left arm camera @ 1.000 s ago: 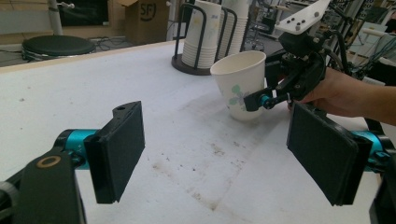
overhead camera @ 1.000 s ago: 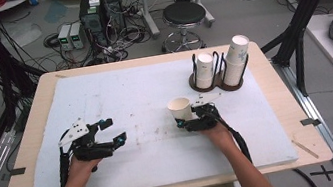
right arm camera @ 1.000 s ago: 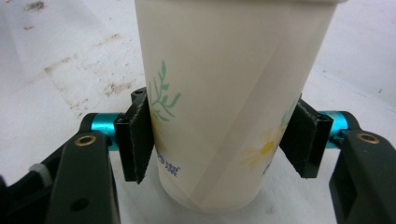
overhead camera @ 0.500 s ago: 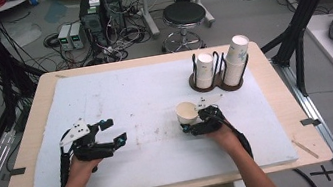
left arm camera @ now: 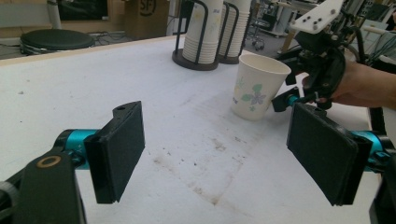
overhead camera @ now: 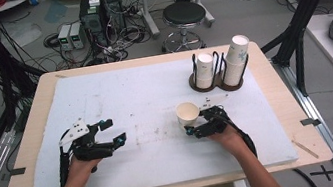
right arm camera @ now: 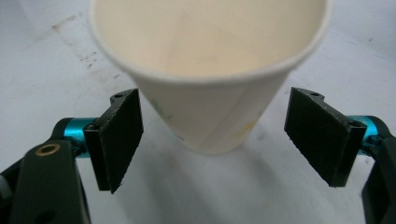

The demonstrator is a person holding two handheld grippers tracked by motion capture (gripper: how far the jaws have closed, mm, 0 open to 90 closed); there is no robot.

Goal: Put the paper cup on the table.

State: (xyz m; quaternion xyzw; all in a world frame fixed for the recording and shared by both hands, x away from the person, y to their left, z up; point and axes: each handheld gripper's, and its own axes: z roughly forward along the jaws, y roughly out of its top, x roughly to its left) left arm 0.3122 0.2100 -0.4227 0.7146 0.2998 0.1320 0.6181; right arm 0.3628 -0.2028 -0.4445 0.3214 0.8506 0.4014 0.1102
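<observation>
loose paper cup [overhead camera: 187, 115]: 1 | cup stacks [overhead camera: 205, 69]: 2, both in holder | cup holder [overhead camera: 215, 82]: 1 | tools: 2, left tool [overhead camera: 112, 132], right tool [overhead camera: 194, 124] | white mat [overhead camera: 129, 94]: 1 | surface [overhead camera: 36, 111]: 1 | stool [overhead camera: 184, 14]: 1

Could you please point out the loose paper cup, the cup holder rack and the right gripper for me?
paper cup [overhead camera: 187, 114]: high view, on its open rim and inner wall.
cup holder rack [overhead camera: 202, 86]: high view, on its dark round base.
right gripper [overhead camera: 193, 124]: high view, midway between its open jaws beside the cup.
</observation>
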